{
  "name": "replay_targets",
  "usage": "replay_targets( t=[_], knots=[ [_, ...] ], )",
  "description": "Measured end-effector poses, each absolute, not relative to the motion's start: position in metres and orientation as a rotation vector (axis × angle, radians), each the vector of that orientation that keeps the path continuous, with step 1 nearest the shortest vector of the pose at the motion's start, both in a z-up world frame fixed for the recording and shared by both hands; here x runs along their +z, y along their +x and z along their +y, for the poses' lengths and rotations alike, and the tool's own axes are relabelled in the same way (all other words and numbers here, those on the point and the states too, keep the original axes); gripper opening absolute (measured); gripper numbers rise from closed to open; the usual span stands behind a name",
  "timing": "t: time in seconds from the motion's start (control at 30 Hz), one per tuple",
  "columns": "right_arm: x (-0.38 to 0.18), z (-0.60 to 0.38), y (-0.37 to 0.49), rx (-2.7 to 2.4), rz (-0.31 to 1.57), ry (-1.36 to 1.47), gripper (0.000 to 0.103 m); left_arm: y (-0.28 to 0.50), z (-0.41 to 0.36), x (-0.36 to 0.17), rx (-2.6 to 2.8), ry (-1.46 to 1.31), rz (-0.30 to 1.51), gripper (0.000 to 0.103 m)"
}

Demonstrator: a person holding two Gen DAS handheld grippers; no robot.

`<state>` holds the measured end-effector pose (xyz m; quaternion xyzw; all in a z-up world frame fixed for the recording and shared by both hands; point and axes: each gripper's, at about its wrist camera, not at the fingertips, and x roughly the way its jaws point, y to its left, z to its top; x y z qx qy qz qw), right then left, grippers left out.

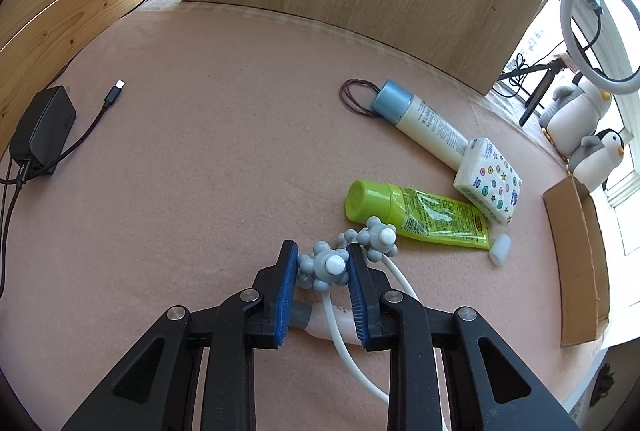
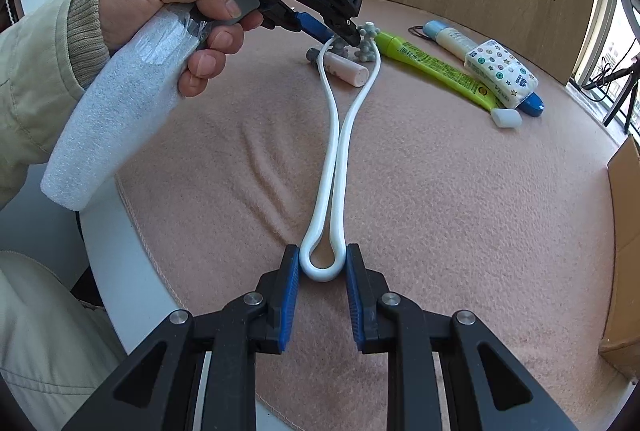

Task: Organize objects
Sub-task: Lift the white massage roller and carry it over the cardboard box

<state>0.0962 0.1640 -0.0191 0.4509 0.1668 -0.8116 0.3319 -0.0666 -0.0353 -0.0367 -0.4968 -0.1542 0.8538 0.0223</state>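
Sitting between left tool pads: massager head.

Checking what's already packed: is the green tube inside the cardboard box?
No. The green tube lies on the pink cloth beside the tissue pack, apart from the cardboard box at the table's edge.

The left gripper is pressing its blue pads against one grey knobbed head of the white massager, while the other head is lying just beside the green tube on the pink cloth
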Motion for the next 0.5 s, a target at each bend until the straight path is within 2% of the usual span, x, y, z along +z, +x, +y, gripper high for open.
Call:
replay_targets(
  t=[0.27, 0.5],
  knots=[
    [-0.011, 0.170, 0.093, -2.177, 0.405, 1.149, 0.020, -0.064, -0.035, -0.020, 2.664, -1.506, -0.456, 0.026],
    [0.008, 0.174, 0.091, -2.224, 0.400, 1.085, 0.020, -0.063, -0.031, 0.017, 2.698, -1.427, -0.441, 0.026]
  ],
)
